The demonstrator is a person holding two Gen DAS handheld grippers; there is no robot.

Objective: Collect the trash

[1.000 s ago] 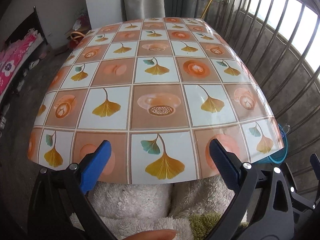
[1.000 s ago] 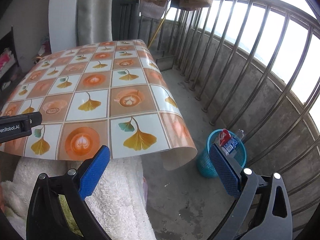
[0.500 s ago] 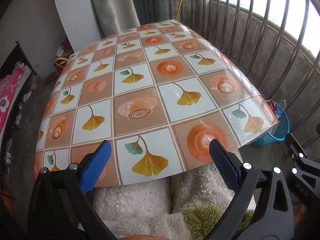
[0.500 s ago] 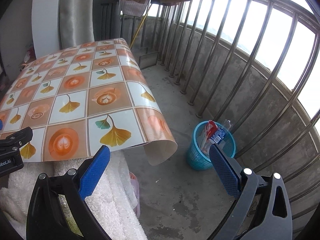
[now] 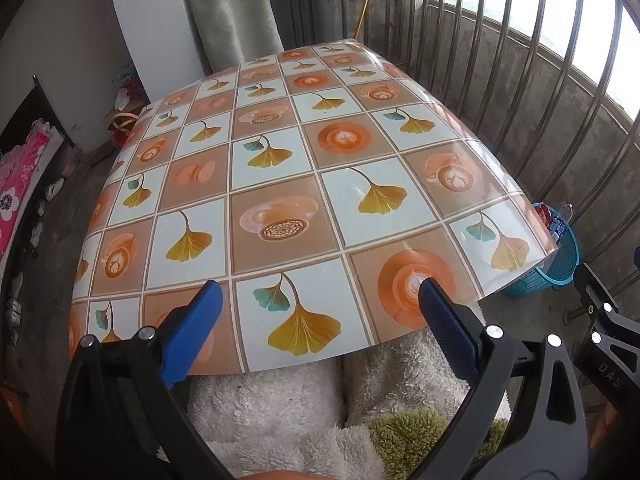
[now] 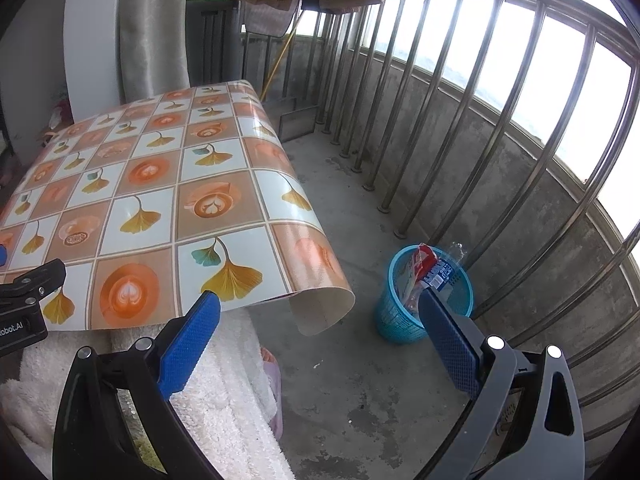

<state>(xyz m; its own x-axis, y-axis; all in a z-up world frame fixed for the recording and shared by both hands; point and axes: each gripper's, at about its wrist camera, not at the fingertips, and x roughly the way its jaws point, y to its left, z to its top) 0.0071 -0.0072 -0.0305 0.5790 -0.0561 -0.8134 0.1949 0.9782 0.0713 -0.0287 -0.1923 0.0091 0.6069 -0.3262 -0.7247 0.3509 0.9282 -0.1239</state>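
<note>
Jaws of the left gripper [image 5: 318, 306]: spread wide, nothing between the blue pads; they sit over the near edge of the table.
Jaws of the right gripper [image 6: 320, 318]: likewise wide apart and empty, held over the floor [image 6: 360, 380] off the table's near right corner.
Table [image 5: 280, 184]: covered with a glossy cloth of orange and white squares printed with ginkgo leaves and coffee cups; nothing lies on the top. At the near right corner the cloth [image 6: 320, 308] hangs off the edge and curls under.
Fleece [image 5: 280, 408]: white, fluffy, below the table's near edge, with a green patch [image 5: 404, 436] to the right.
Basket [image 6: 424, 300]: blue mesh, upright on the floor beyond the near right corner, close to the railing. Trash inside: a red-and-white wrapper [image 6: 424, 260] and a clear bottle [image 6: 448, 266] with a blue label, both sticking above the rim.
Railing [image 6: 480, 128]: steel bars on a low concrete wall along the right side.
Curtain [image 5: 228, 20]: grey, behind the far edge.
</note>
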